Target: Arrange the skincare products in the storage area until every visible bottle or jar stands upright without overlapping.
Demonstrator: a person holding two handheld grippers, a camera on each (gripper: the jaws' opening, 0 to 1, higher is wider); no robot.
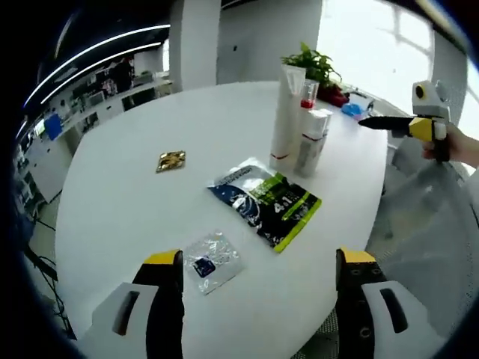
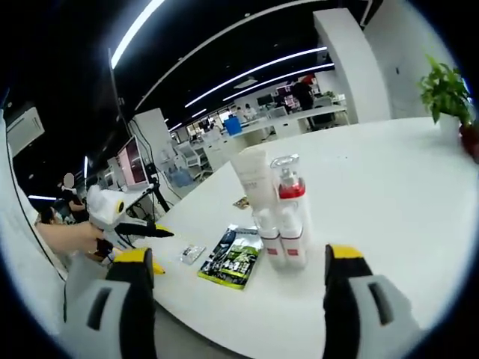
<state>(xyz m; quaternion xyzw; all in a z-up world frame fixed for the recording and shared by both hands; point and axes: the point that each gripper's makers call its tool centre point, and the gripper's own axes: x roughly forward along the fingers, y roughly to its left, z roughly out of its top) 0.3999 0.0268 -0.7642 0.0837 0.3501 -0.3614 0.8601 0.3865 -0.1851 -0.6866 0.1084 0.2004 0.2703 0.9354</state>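
Table (image 1: pixel 135 187): carries every item listed.
Tall tube (image 1: pixel 286 112): upright at the far side, in the left gripper view.
Pump bottle (image 1: pixel 307 93): upright, directly behind the tube.
Box (image 1: pixel 312 140): upright, just right of the tube, touching or nearly so.
Large pouch (image 1: pixel 266 200): flat, in front of the upright group.
Small sachet (image 1: pixel 208 260): flat, nearer than the pouch, apart from it.
Foil packet (image 1: pixel 171 161): flat, well left of the tube.
Plant (image 1: pixel 314 63): behind the group, at the far edge.

A tall white tube (image 1: pixel 285 112) stands upright on its cap, a red band near the base. Touching it on one side is a clear pump bottle (image 2: pixel 288 196) with a red collar, and a white box (image 1: pixel 312 140) with red trim stands just in front. A dark blue and green sachet (image 1: pixel 266 200) lies flat nearby, with a small clear packet (image 1: pixel 209 261) and a gold packet (image 1: pixel 171 161) lying farther off.
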